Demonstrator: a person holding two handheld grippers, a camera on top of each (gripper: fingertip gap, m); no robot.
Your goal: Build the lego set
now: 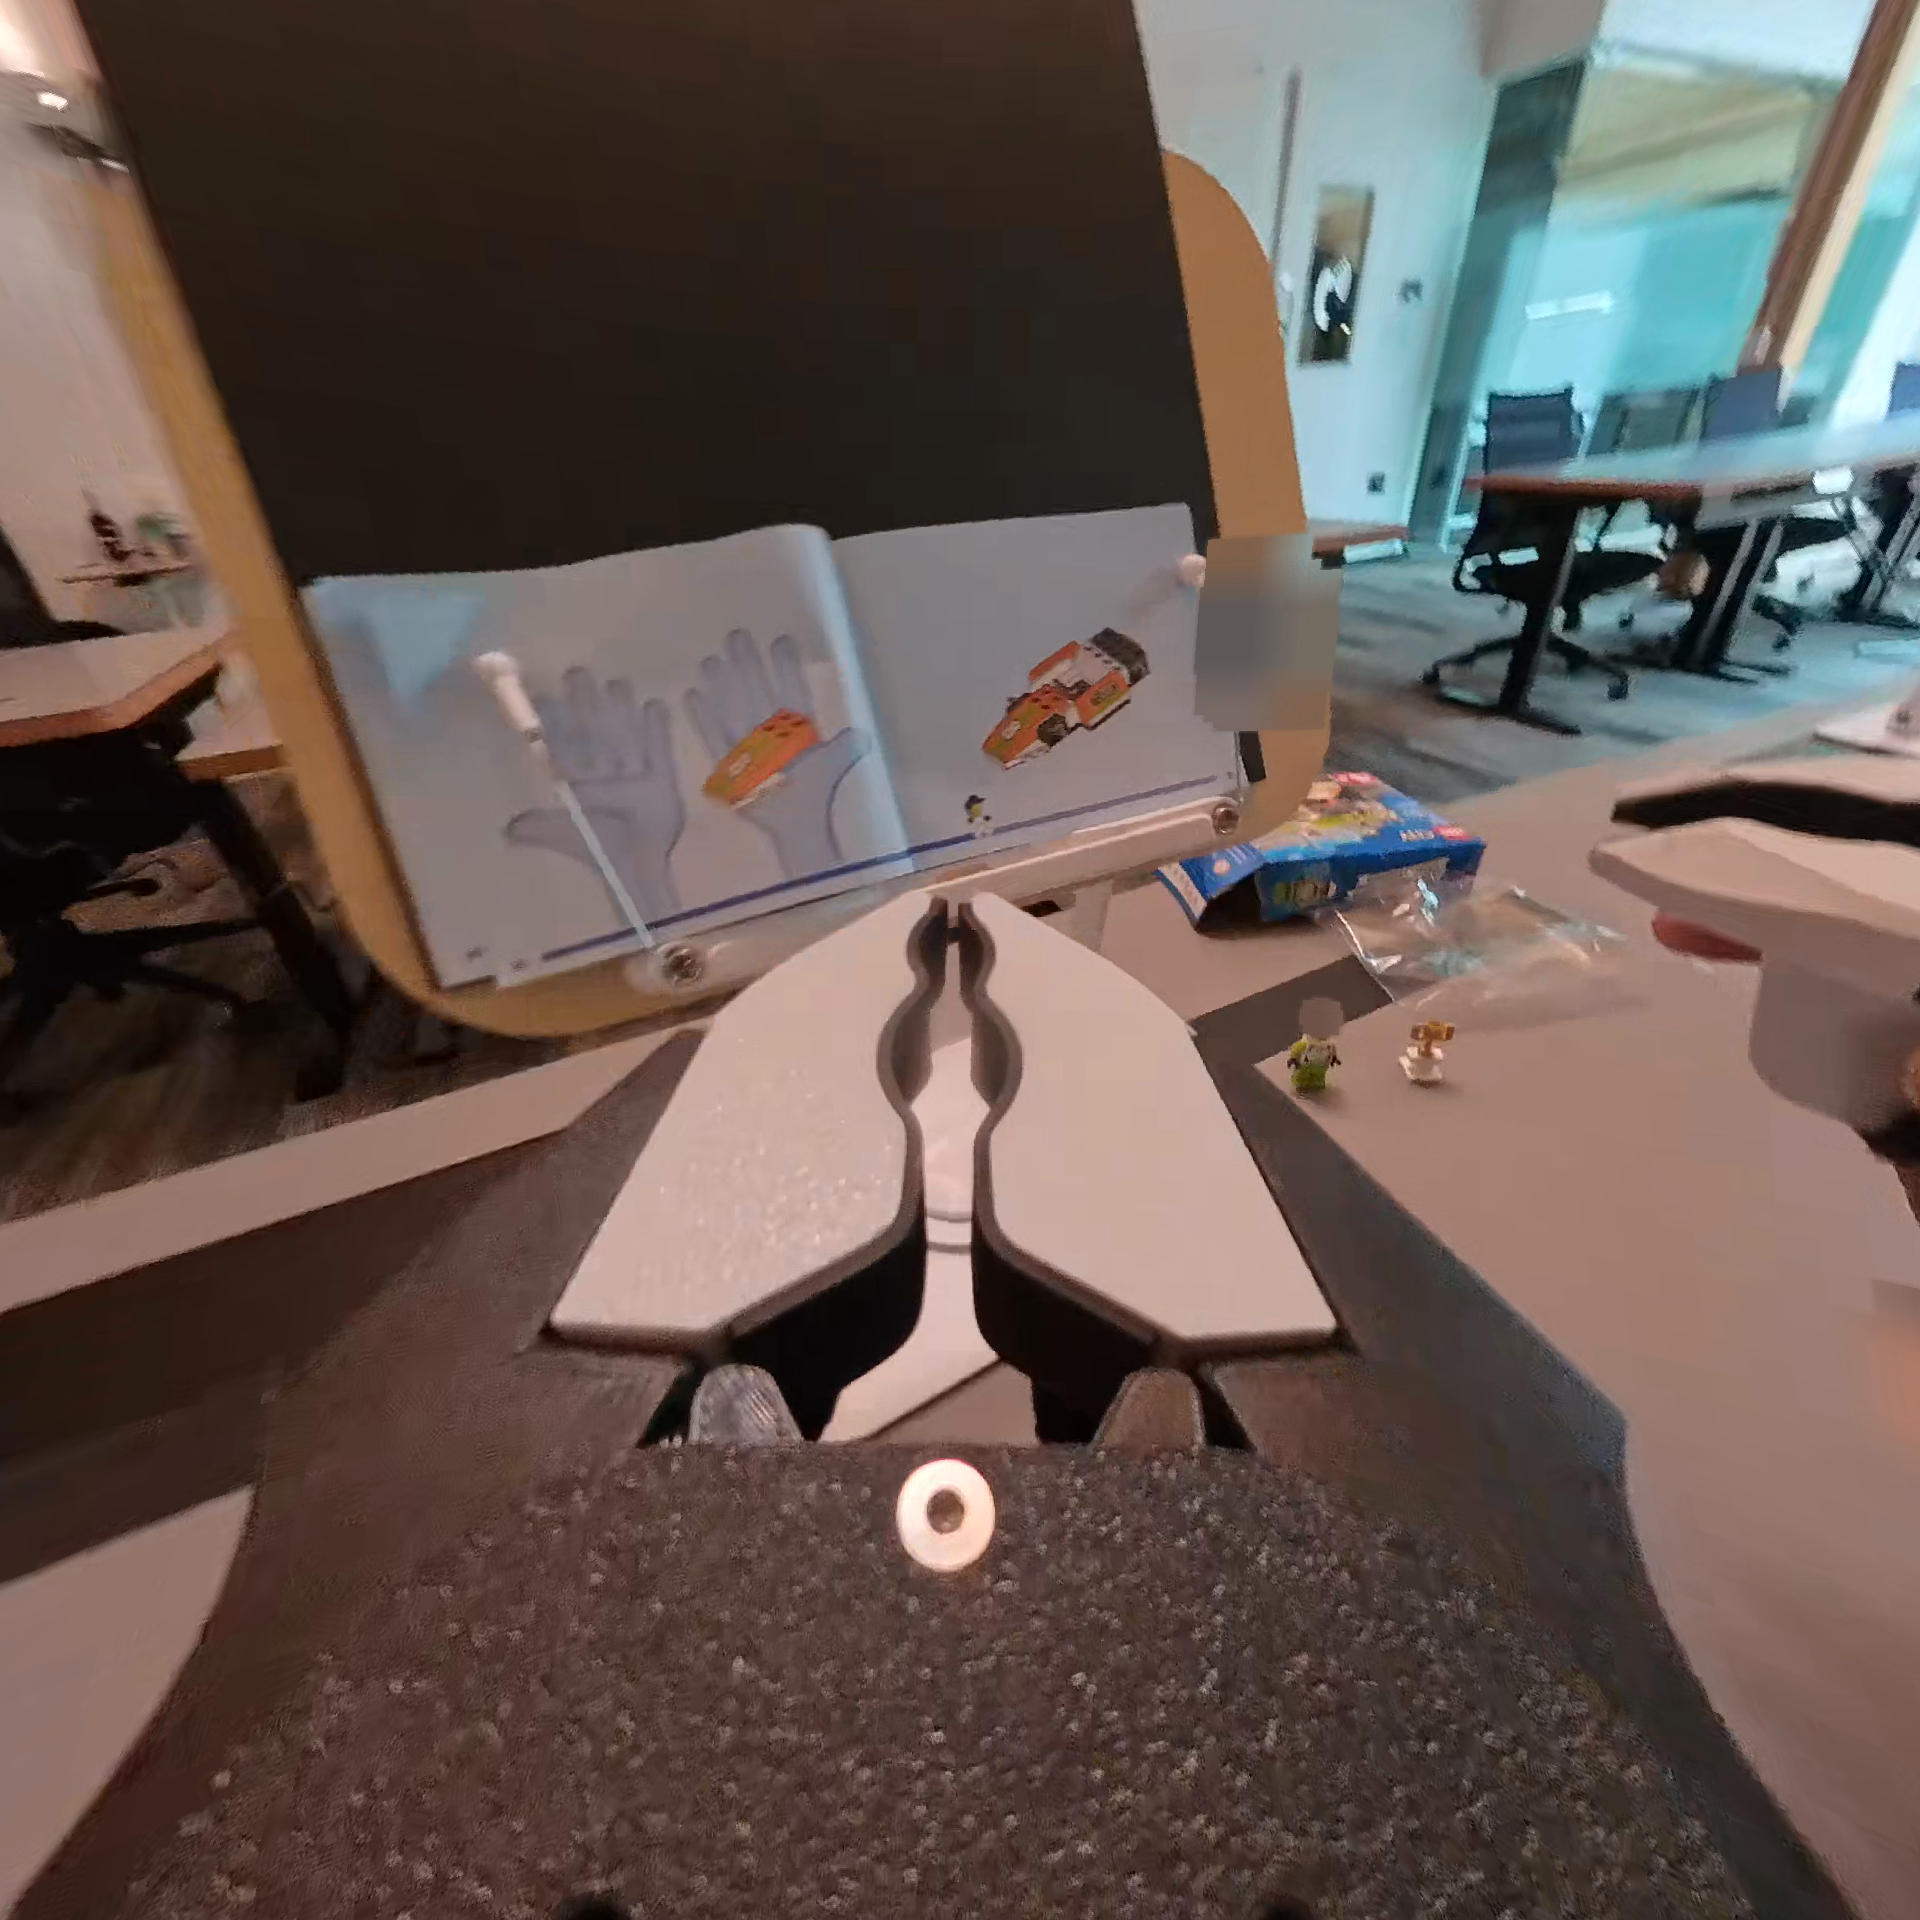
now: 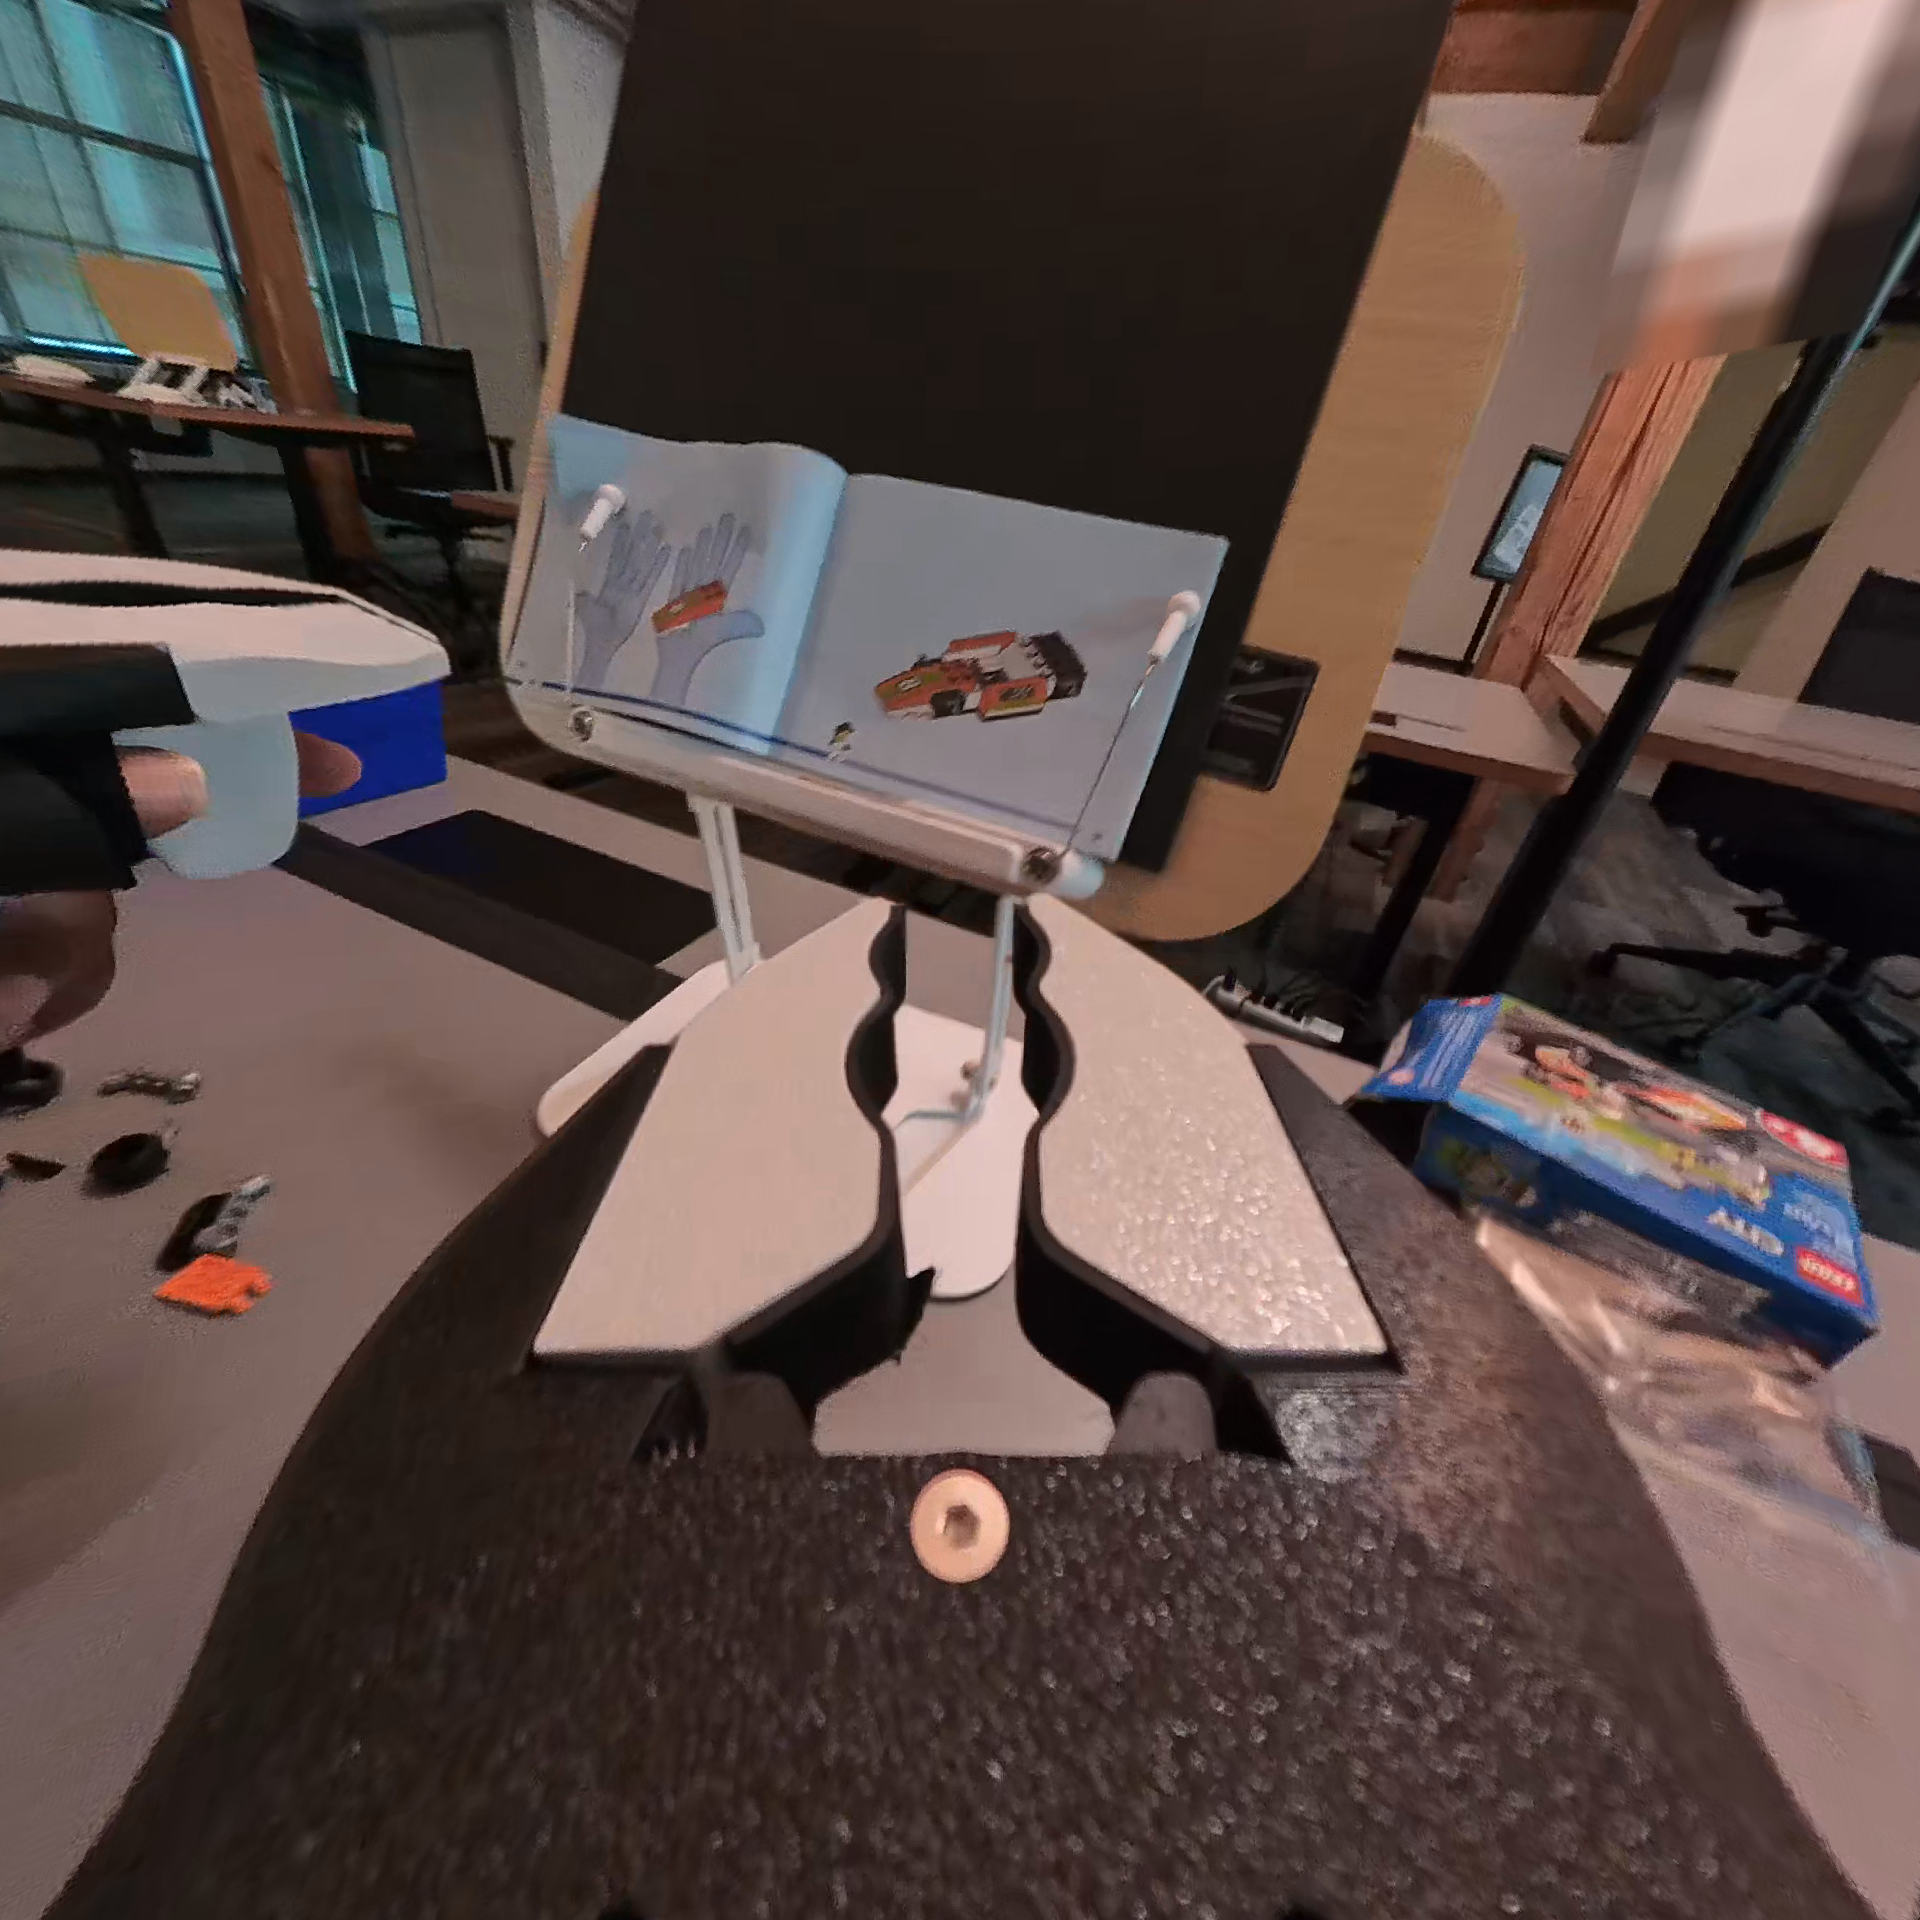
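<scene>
An open instruction booklet [image 1: 758,727] rests on a white stand, showing an orange vehicle; it also shows in the right wrist view [image 2: 862,623]. My left gripper [image 1: 951,920] is shut and empty, raised in front of the stand. My right gripper [image 2: 958,925] is open by a narrow gap with nothing in it, pointing at the stand's legs. Loose Lego pieces lie on the grey table [image 2: 416,1039] at the left: an orange plate [image 2: 213,1283] and several dark parts [image 2: 213,1221]. A green minifigure [image 1: 1314,1060] and a small white and gold piece [image 1: 1429,1049] stand on the table to the right.
A blue Lego box [image 2: 1631,1164] lies on its side at the right, with a clear plastic bag [image 2: 1714,1403] in front of it. The stand's white base [image 2: 956,1195] sits mid-table. A tall dark panel backs the stand. Office desks and chairs stand beyond. My right fingertips sit around 15 cm from my left ones.
</scene>
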